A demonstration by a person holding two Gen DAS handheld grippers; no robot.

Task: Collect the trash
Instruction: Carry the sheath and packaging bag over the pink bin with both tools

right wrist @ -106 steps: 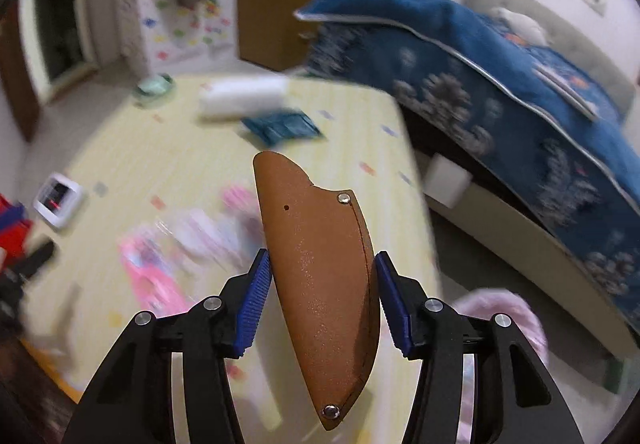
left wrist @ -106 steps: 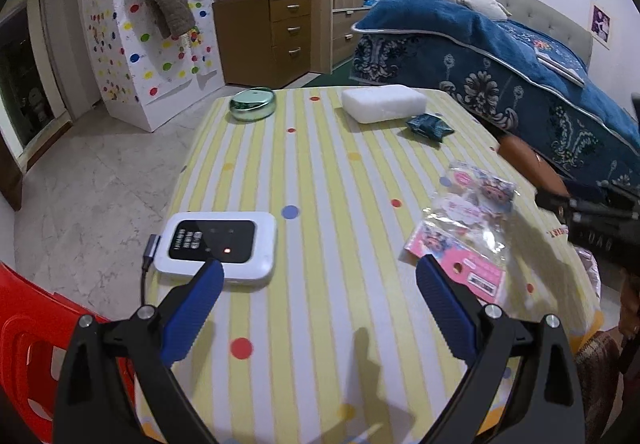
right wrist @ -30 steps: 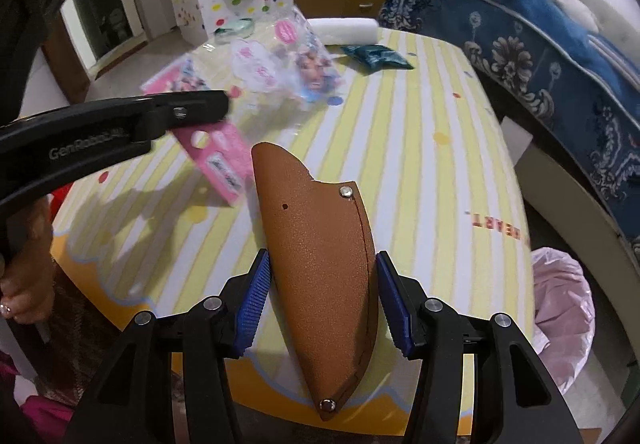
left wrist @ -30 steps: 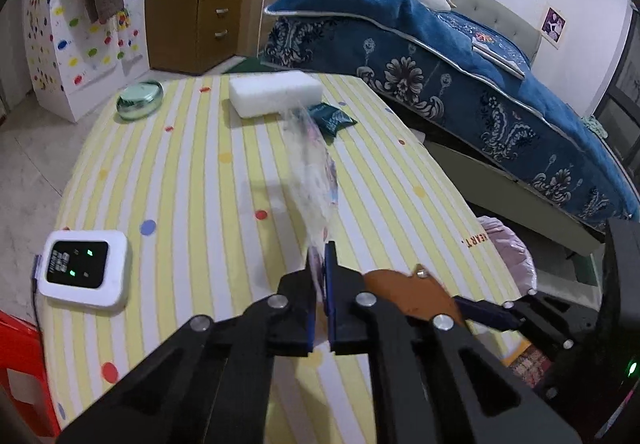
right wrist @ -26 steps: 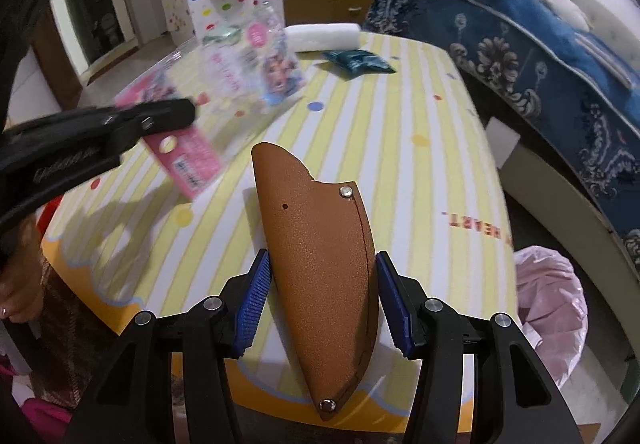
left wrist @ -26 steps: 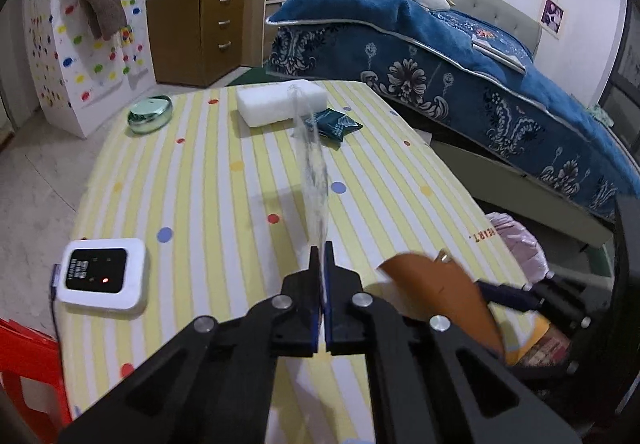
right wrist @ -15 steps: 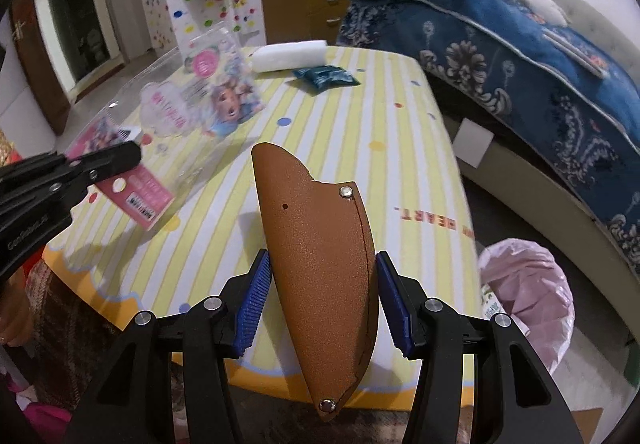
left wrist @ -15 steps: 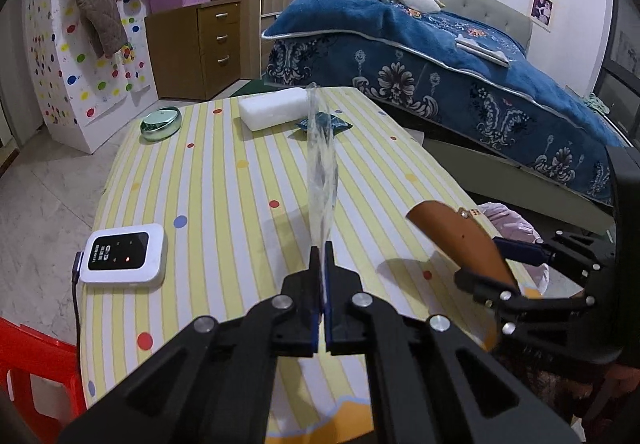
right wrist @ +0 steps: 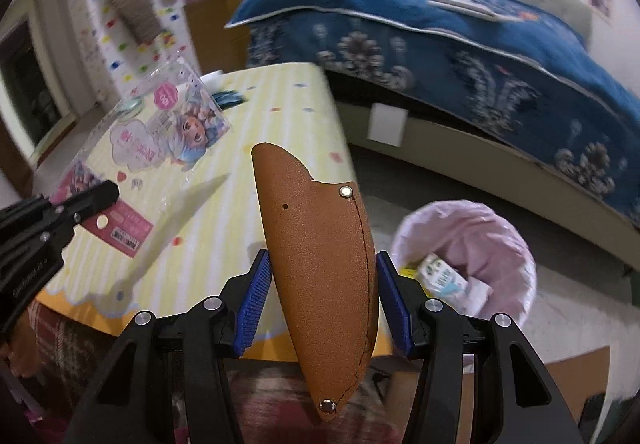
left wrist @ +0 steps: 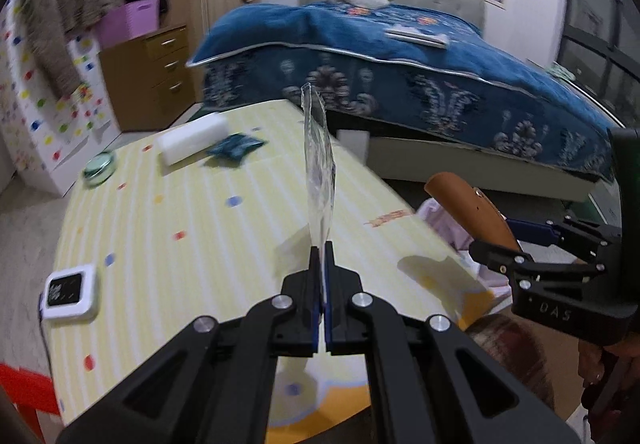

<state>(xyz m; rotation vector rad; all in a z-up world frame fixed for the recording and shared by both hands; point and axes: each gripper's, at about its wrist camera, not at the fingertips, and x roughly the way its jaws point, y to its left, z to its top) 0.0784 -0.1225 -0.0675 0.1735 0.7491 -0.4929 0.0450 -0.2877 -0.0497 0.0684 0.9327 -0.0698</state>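
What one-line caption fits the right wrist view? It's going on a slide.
Right gripper clamps a brown leather sheath near a pink-lined bin, while the left gripper holds a clear toy packet.

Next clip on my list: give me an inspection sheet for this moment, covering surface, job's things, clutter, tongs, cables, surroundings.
Surface: table under a yellow striped cloth with coloured dots.
Job's things: clear toy wrapper pinched at its edge, lifted off the table; brown leather sheath held upright; pink-lined bin on the floor beside the table, with trash inside.
Clutter: white block, dark blue packet, round green tin, small white device.
Tongs: left tongs shut on the wrapper; right tongs shut on the sheath.
Cables: short lead at the device's left edge.
Surroundings: bed with blue cover, wooden drawers, red chair.
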